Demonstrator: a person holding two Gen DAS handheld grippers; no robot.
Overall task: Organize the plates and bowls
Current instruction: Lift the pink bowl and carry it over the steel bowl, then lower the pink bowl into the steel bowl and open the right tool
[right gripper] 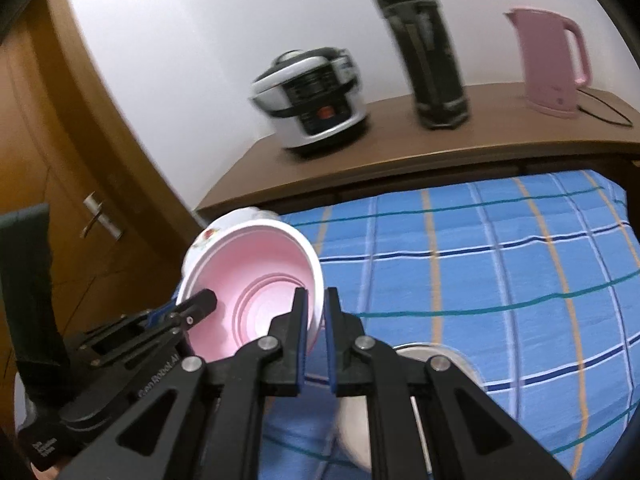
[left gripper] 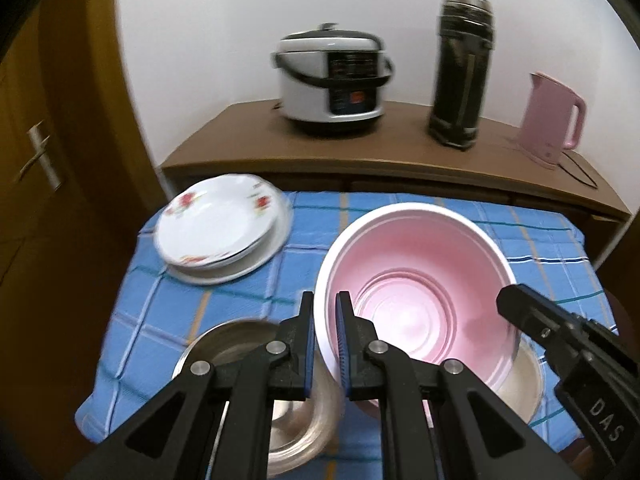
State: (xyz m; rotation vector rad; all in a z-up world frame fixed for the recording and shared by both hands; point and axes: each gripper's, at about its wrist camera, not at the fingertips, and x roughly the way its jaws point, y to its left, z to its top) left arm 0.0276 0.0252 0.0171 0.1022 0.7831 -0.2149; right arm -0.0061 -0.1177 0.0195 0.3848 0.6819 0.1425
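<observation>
left gripper (left gripper: 325,300) | right gripper (right gripper: 315,300) | both clamp round, smooth pink bowl (left gripper: 416,284) rim

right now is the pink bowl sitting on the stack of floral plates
No, the pink bowl is held by both grippers, well apart from the floral plates.

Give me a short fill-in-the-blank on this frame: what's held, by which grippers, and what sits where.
1. Both the left gripper and the right gripper are shut on the rim of the ____ bowl.
2. The floral plates sit in a ____ on the blue checked cloth.
3. On the wooden cabinet behind, the black flask stands between the rice cooker and the pink ____.

Missing words: pink; stack; kettle
</observation>
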